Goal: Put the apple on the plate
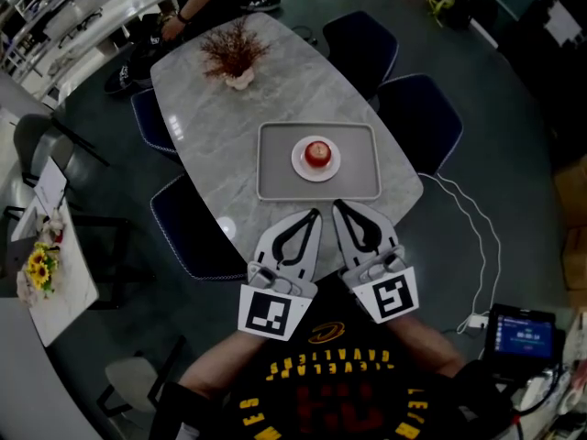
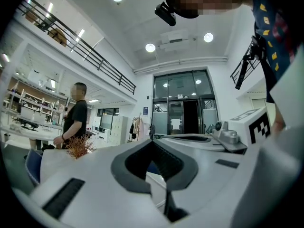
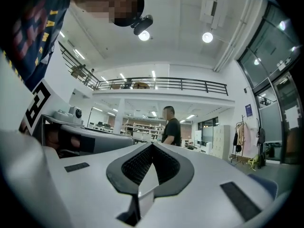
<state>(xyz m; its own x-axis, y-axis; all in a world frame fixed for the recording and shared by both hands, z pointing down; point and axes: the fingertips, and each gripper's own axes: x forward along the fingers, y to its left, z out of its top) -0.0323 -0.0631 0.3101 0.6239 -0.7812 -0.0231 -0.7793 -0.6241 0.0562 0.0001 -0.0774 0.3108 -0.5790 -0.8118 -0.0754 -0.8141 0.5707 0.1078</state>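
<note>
Open-plan office/lab hall: mezzanine railing [image 3: 161, 83], glass entrance doors [image 2: 183, 115], shelving [image 2: 33, 107], marble meeting table [image 1: 202, 126], chairs [image 1: 422, 117].

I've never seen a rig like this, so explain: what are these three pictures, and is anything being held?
A person holds a two-jaw tool in each hand: the left hand-held gripper and the right hand-held gripper. One picture looks down from a camera on the person's head; the other two come from cameras on the grippers. On the table lies a grey tray with a white plate, and the red apple sits on the plate. Both grippers are shut and empty.
</note>
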